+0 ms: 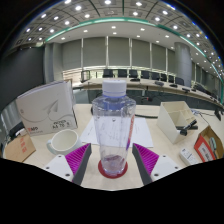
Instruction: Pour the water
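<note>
- Claw [112,160] clamps the clear water bottle [112,128] at both sides, upright, so nothing spills early.
- White bowl [63,140] waits on tabletop [150,128], probably the target.

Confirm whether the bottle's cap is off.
No, the clear bottle between the gripper jaws wears its white cap.

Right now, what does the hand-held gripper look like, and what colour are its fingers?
The hand-held gripper shows two fingers at the bottom of the gripper view. Each is dark and blocky on the outside and wears a bright magenta pad with thin ridges on its inner face; the other pad matches it. No cables, markings or sleeve can be seen.
</note>
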`<state>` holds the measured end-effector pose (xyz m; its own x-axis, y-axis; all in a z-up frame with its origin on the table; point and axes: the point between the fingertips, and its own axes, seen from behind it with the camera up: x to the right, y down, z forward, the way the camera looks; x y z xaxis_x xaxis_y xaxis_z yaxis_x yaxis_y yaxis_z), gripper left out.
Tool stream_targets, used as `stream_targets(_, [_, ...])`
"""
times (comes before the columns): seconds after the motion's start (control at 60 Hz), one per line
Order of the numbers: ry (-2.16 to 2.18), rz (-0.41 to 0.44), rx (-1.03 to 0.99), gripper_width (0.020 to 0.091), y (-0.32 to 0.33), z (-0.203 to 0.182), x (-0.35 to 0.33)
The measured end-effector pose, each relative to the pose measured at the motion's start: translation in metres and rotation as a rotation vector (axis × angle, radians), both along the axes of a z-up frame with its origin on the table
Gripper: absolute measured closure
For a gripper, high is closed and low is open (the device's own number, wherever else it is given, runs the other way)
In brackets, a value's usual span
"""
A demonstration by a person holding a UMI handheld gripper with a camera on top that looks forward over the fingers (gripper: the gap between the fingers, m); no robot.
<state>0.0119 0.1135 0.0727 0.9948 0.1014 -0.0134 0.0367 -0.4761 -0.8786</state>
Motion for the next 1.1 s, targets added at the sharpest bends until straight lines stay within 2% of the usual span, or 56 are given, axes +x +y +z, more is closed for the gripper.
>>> stream_targets(0.05, [-0.020, -0.006, -0.009, 0.0233, -0.010, 0.008, 0.002])
stream_targets(0.25, [-0.049, -0.015, -0.027, 0.0245, -0.078, 0.065, -0.017])
stream_targets(0.4, [-0.054, -0.055, -0.118, 0.0247, -0.165, 0.099, -0.043])
stream_targets(0.567, [-0.061, -0.057, -0.124, 0.0244, -0.254, 0.134, -0.068])
stream_targets(0.767, [-0.020, -0.073, -0.158, 0.0243, -0.324, 0.146, -0.078])
stream_targets(1.1, [-0.061, -0.108, -0.121, 0.0243, -0.360, 0.166, -0.066])
